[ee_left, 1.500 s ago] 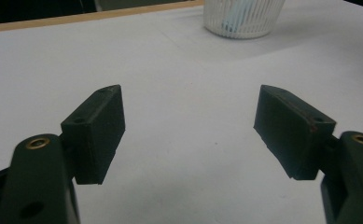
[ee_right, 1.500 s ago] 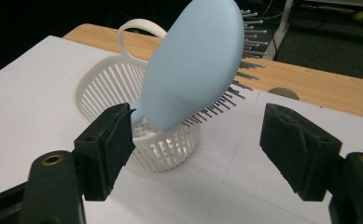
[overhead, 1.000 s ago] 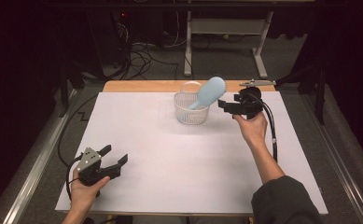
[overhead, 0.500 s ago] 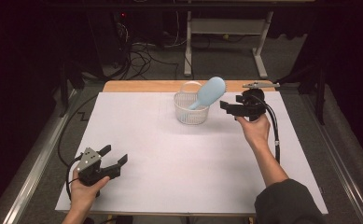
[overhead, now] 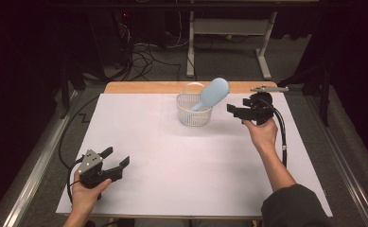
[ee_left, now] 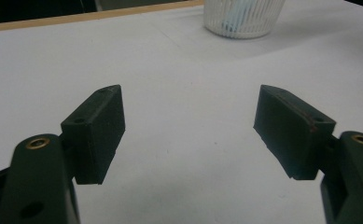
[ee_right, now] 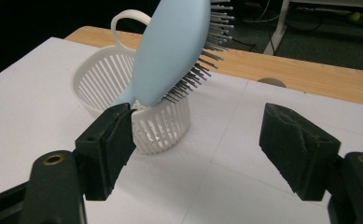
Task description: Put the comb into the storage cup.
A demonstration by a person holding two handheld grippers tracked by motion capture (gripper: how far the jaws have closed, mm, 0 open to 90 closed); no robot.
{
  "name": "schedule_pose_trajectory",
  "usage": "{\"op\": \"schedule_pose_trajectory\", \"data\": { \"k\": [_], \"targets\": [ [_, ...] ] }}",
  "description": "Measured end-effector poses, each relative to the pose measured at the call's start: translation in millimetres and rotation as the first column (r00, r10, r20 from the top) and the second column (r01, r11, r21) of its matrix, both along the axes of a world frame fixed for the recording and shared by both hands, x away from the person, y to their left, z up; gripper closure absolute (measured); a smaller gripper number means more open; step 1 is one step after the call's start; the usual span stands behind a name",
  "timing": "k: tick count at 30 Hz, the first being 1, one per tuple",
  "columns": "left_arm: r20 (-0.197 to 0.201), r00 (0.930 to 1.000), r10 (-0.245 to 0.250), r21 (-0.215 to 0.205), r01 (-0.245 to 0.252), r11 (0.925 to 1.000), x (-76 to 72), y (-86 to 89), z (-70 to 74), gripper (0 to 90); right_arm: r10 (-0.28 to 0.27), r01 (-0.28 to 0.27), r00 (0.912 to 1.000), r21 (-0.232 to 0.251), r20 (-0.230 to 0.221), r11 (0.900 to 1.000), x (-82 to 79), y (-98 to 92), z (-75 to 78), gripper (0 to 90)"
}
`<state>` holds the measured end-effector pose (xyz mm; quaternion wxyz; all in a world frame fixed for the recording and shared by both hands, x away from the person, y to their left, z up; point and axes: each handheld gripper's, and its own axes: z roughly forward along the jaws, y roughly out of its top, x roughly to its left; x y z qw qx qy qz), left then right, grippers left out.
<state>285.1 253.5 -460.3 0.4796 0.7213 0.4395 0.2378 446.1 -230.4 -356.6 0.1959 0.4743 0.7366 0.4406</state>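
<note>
Nearest the person, the left gripper [overhead: 111, 166] sits low over the near-left part of the white table cover [overhead: 181, 175], jaws wide apart with nothing between them; in the left gripper view just bare white surface shows between the pads, so it reads as parked, out of the way. Farther up and to the right, the right gripper [overhead: 235, 111] is held in the hand just right of the white slatted basket [overhead: 194, 112], jaws also apart and empty, pointing toward the basket. In the right gripper view the left pad [ee_right: 111, 140] sits close in front of the basket wall but is not pressing on it as far as I can tell. The light blue hairbrush [overhead: 212, 93] stands handle-down in the basket, head tilted up and right over the rim, bristles facing right; it leans on the rim because it's too long to lie inside. Likely placement done or a regrasp coming, judging by the open jaws beside it. Behind is the wooden table edge [overhead: 144, 87]. No brand, label or readable writing anywhere.
</note>
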Motion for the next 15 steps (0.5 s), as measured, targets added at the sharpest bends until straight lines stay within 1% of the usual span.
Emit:
{"op": "schedule_pose_trajectory", "data": {
  "k": [11,15],
  "targets": [
    [0.000,1.0000,0.000,-0.001,0.000,1.0000,-0.1,0.0,0.0,25.6,-0.004,0.004,1.0000,0.003,0.008,1.000,-5.6,-7.1,0.7,27.0],
    [0.000,1.0000,0.001,-0.002,-0.001,1.0000,-0.1,-0.1,0.0,25.7,-0.008,0.008,0.9999,0.011,0.009,1.000,-7.2,-10.4,-0.2,27.1]
  ]
}}
